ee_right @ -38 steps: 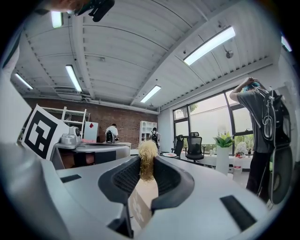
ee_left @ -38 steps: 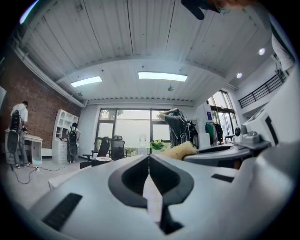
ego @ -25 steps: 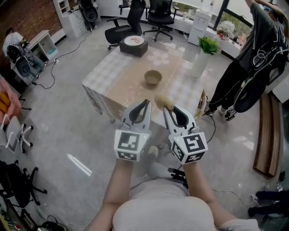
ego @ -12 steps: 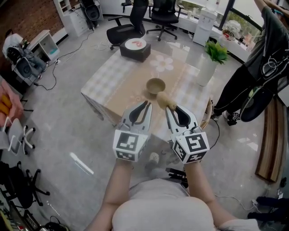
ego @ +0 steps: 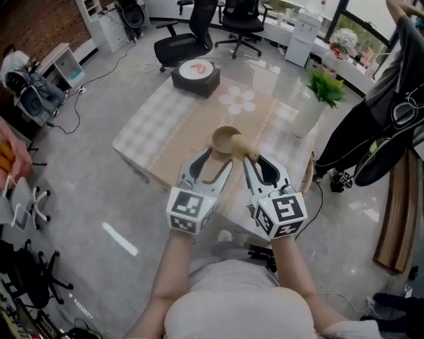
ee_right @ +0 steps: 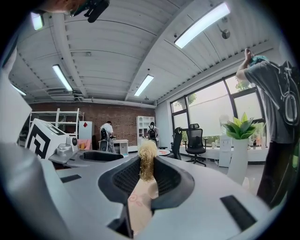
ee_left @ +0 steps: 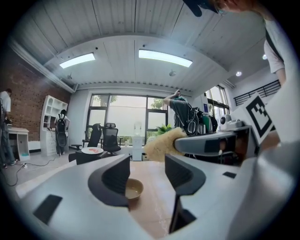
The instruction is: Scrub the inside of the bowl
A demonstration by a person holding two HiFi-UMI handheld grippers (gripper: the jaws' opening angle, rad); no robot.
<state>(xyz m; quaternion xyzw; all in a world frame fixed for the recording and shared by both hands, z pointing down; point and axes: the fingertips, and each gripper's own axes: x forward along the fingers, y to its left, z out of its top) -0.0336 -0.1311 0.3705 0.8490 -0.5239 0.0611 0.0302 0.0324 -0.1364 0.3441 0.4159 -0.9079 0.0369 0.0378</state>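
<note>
The tan bowl (ego: 225, 138) stands on the beige runner of the low table (ego: 149, 126); between the left jaws it shows as a small bowl (ee_left: 133, 189) farther off. My left gripper (ego: 218, 159) hovers just short of the bowl. Its jaws have just been opening and now stand open with nothing between them (ee_left: 146, 174). My right gripper (ego: 252, 159) is shut on a straw-coloured scrubber (ego: 239, 147), whose tuft (ee_right: 146, 161) sticks up from the closed jaws (ee_right: 146, 176) beside the bowl's near right rim. The scrubber (ee_left: 162, 144) also shows at the right in the left gripper view.
A black box with a white plate on top (ego: 195, 74) sits at the table's far edge. A white vase with a green plant (ego: 317, 100) stands at the right side. A person (ego: 391, 112) stands at the right, and office chairs (ego: 238, 20) stand behind the table.
Both grippers moved forward over the table's near edge toward the bowl. The left jaws went from shut to open. The scrubber stays in the right gripper.
</note>
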